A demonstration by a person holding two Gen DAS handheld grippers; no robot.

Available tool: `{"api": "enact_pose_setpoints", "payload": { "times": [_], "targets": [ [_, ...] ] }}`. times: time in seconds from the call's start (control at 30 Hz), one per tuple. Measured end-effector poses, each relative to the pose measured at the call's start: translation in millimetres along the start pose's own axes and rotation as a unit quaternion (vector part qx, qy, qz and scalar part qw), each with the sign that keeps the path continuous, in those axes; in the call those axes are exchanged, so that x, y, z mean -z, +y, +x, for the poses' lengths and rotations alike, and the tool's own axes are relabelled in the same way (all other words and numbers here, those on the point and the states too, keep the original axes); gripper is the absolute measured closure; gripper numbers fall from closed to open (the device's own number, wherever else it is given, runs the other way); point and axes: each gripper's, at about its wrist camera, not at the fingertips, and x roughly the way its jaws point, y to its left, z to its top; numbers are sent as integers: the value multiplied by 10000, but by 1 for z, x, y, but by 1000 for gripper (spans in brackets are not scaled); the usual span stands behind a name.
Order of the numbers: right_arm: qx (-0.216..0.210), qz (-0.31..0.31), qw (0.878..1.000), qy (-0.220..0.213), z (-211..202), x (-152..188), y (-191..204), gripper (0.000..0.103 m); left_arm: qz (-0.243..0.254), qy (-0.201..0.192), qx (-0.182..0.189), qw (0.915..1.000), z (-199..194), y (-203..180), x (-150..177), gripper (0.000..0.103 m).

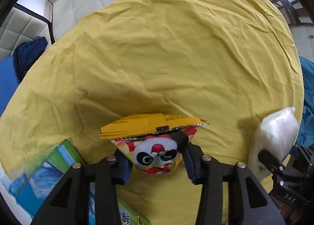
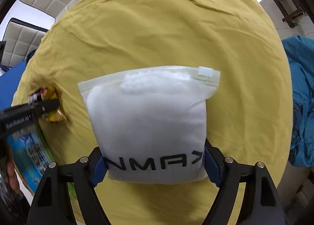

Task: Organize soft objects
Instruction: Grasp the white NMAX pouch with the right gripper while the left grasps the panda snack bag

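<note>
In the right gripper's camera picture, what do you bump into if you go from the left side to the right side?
Blue-and-green printed box → yellow crinkly snack packet pinched by the other gripper → white soft pouch in a clear zip bag between the right gripper's blue pads → crumpled teal-blue cloth.

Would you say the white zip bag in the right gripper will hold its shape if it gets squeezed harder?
Probably not: the white zip bag bulges between the right gripper pads, so its fluffy filling likely compresses. It looks light for its size. The smooth plastic skin may slip, though the grip sits low near the printed letters.
</note>
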Motion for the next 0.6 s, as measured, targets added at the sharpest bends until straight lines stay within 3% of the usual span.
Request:
{"api": "enact_pose_setpoints", "payload": {
  "times": [0.2, 0.37, 0.6],
  "targets": [
    [0, -3, 9998, 222, 3, 32, -15, 20, -102, -125, 261, 9995, -1, -19, 35, 67],
    [188, 81, 9997, 92, 3, 54, -23, 20, -71, -119, 401, 9991, 6, -47, 77, 67],
    [196, 217, 9995, -69, 7, 61, -30, 19, 15, -285, -3, 9996, 22, -72, 102, 64]
  ]
}}
